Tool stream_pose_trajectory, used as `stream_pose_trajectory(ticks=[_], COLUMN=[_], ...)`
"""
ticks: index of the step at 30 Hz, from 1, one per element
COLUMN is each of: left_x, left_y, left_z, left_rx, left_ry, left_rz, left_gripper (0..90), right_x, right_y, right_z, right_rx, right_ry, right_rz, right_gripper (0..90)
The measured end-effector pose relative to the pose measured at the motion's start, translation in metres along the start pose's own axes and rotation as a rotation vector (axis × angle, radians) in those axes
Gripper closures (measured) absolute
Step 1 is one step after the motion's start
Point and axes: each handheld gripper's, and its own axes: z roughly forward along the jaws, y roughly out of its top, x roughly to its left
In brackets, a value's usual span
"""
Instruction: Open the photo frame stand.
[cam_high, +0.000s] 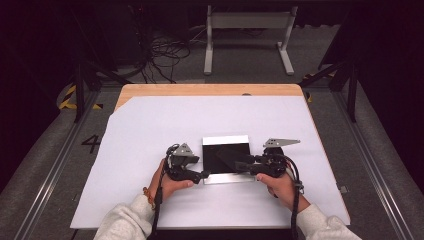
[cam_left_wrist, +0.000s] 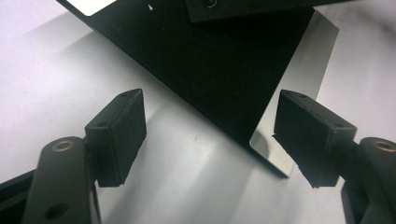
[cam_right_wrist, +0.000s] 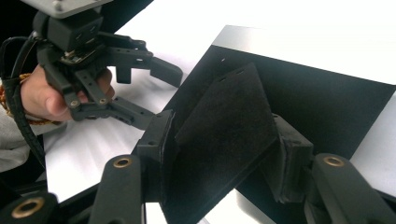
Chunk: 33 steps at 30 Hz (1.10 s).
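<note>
Bright glaring table, dark surroundings, soft shadows.

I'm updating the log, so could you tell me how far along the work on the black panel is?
Early stage. Done: the right gripper is shut on a black felt-like flap lifted off the black panel. In hand: the left gripper hangs open at the panel's corner. Left: the panel is not yet off the white sheet.

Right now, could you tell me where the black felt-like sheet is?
The black sheet is clamped in the right gripper, held over the black panel at mid-table, opposite the open left gripper.
</note>
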Motion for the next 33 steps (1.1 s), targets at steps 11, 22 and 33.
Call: stream_pose_trajectory(ticks=[11, 22, 33], left_x=[0.006, 0.005, 0.003], left_y=[0.005, 0.013, 0.016], left_z=[0.004, 0.008, -0.001], left_rx=[0.010, 0.006, -0.041], left_ry=[-0.070, -0.030, 0.028], left_rz=[-0.038, 0.002, 0.039], left_gripper=[21.8, 35.1, 41.3], right_x=[0.004, 0.007, 0.010], right_y=[-0.001, -0.002, -0.001], right_z=[-0.002, -0.005, -0.008], right_rx=[-0.013, -0.022, -0.025], right_ry=[0.000, 0.012, 0.018], right_rz=[-0.035, -0.077, -0.116], right_gripper=[49.8, 50.5, 53.9])
